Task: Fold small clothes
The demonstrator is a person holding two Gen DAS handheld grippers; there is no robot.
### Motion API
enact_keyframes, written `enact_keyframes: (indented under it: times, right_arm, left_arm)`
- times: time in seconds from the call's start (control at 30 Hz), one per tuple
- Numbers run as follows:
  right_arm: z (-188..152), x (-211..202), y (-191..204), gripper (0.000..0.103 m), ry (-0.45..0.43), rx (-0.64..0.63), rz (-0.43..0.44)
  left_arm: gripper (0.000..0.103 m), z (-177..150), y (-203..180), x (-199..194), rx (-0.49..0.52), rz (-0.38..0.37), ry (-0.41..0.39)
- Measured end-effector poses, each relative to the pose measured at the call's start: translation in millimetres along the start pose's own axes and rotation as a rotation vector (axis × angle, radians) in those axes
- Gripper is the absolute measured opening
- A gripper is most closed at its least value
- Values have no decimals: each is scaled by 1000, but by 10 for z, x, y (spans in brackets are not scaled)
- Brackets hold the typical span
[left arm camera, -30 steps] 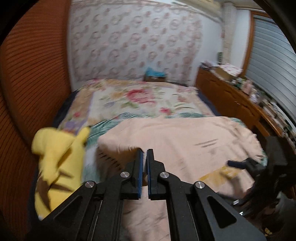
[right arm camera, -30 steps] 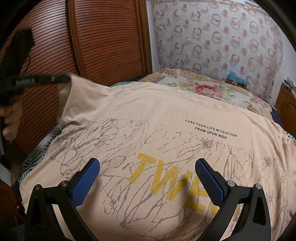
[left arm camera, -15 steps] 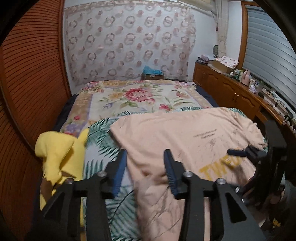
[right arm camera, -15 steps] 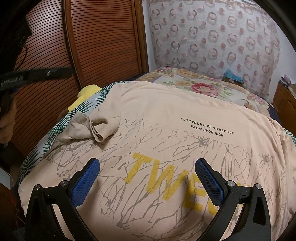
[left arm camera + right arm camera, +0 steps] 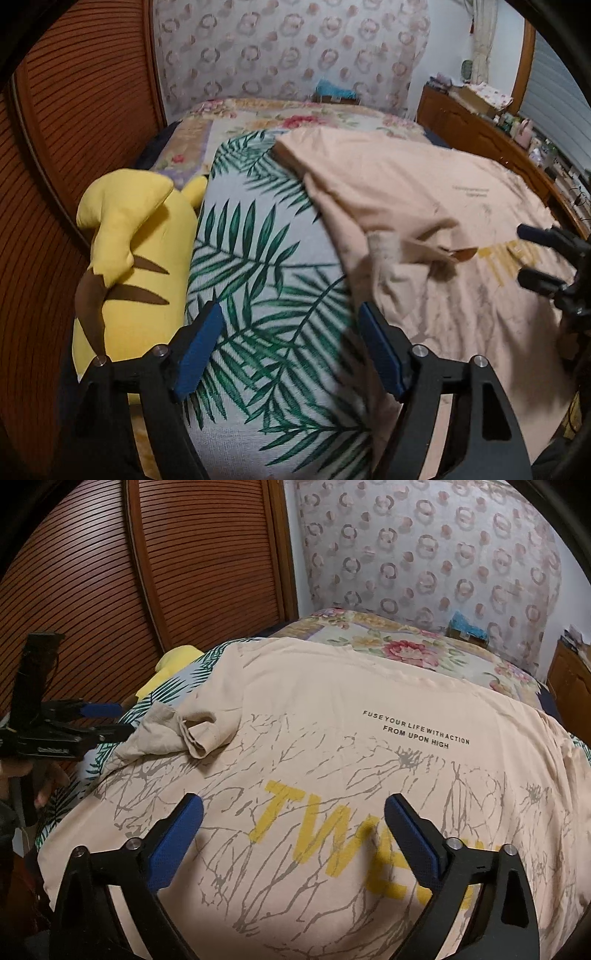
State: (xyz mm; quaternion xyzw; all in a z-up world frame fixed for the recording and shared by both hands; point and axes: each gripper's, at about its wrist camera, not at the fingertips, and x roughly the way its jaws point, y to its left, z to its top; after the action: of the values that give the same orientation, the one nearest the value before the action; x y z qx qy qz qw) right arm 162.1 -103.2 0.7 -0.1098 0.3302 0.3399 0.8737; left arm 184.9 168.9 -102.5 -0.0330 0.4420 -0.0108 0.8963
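A peach T-shirt (image 5: pixel 332 709) with yellow letters and black print lies spread on the bed; its left sleeve (image 5: pixel 192 727) is folded inward in a crumpled flap. The shirt also shows in the left wrist view (image 5: pixel 424 206). My left gripper (image 5: pixel 291 347) is open and empty, above the palm-leaf sheet (image 5: pixel 258 258) just left of the shirt's edge. It also shows in the right wrist view (image 5: pixel 107 720). My right gripper (image 5: pixel 293 823) is open and empty, above the shirt's lower front. It shows at the right edge of the left wrist view (image 5: pixel 532 254).
A yellow plush toy (image 5: pixel 125 236) lies on the bed's left side against a slatted wooden door (image 5: pixel 110 572). A floral cover (image 5: pixel 406 646) lies beyond the shirt. A wooden cabinet (image 5: pixel 480 133) with clutter stands on the right.
My left gripper let go of the sleeve, opened wide and drew back left over the leaf sheet. The sleeve now rests folded on the shirt. The right gripper stayed open and still.
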Motion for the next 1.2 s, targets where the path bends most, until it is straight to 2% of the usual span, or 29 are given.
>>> enact_keyframes:
  times: [0.13,0.4,0.6,0.73,0.83,0.9,1.0,1.1,1.2]
  right_arm:
    - [103,-47,32,83,-4,-43,38]
    - [468,21,138,64,-27,-132,116]
    - [702,403,232,48,25,-186,210]
    - [793,681,351,43,86,-250,250]
    - [790,829,398,35,125,-297,243]
    - [763,870,391,21,139,-322,231]
    - [746,887,293,7,136,-328,209]
    - [798,816,154,2,83,-283,154]
    - [815,669,-87,1,35,-194,58]
  left_arm:
    - [80,-67,-27,38,28,28,-5]
    - [85,-73,-20,22,30,26,-11]
    - [91,-48,13,43,18,37,-4]
    - [91,-51,20,44,17,35,-4]
    - [91,-54,16,41,17,35,-4]
    - [91,-49,14,46,17,35,-5]
    - [91,-52,15,48,17,35,-4]
    - [91,-53,16,48,16,35,-4]
    - [91,-52,17,49,16,35,-4]
